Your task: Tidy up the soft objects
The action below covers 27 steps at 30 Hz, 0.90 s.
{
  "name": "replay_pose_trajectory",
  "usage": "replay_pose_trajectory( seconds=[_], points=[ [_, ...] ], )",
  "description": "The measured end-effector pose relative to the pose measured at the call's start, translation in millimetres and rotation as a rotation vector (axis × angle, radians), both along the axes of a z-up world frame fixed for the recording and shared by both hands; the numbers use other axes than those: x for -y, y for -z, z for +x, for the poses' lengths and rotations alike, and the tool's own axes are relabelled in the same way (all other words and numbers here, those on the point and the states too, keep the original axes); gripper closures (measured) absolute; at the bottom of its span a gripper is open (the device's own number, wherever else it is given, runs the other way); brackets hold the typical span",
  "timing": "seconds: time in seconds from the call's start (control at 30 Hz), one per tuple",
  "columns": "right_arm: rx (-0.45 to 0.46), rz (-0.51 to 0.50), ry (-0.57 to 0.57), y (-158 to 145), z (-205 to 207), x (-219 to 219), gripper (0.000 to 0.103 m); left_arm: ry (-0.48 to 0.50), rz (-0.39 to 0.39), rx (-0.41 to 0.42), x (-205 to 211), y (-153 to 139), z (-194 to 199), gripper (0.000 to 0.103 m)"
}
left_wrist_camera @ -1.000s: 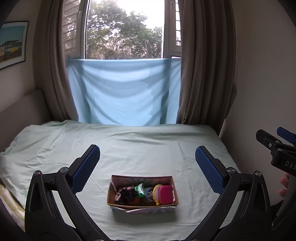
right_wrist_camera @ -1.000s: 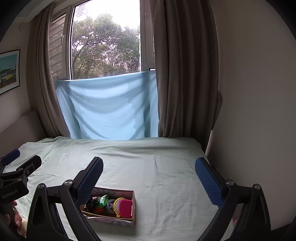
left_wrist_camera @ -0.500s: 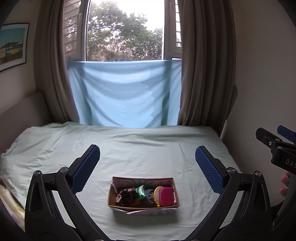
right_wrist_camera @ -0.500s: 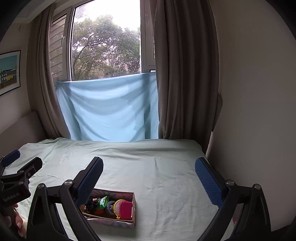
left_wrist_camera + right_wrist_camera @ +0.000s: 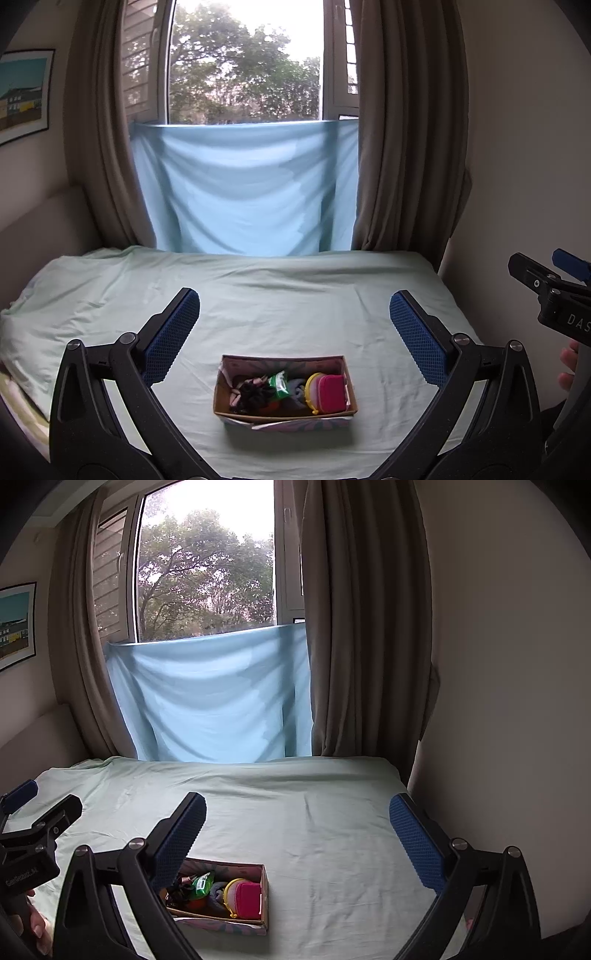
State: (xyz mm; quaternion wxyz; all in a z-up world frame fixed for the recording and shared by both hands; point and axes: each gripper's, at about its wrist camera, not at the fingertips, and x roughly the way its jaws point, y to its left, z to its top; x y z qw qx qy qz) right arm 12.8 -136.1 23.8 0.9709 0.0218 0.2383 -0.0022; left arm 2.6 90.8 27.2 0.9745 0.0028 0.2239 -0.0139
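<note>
Cardboard box (image 5: 284, 413) on pale green bedsheet (image 5: 258, 295), near front edge of bed. Inside: pink pouch (image 5: 331, 392) with yellow rim at right end, green packet (image 5: 279, 384) mid, dark frilly item (image 5: 253, 394) left.

Left gripper (image 5: 293, 336): jaws wide apart, empty, above box; box centred below gap, not touched.

Right gripper (image 5: 297, 836): jaws spread, empty; box (image 5: 221, 893) low, under left finger (image 5: 179, 840), partly hidden, off-centre.

Before us, our right gripper (image 5: 297, 818) wide apart above the bed (image 5: 332, 812), cardboard box (image 5: 263, 893) of soft toys lower left.
</note>
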Motion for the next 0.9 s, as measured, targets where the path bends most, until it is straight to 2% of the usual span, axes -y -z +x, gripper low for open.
replay_pose_trajectory(
  seconds=[0.9],
  points=[
    [0.012, -0.021, 0.015, -2, 9, -4, 0.004, 0.012, -0.019, 0.013, -5, -2, 16, 0.000]
  ],
)
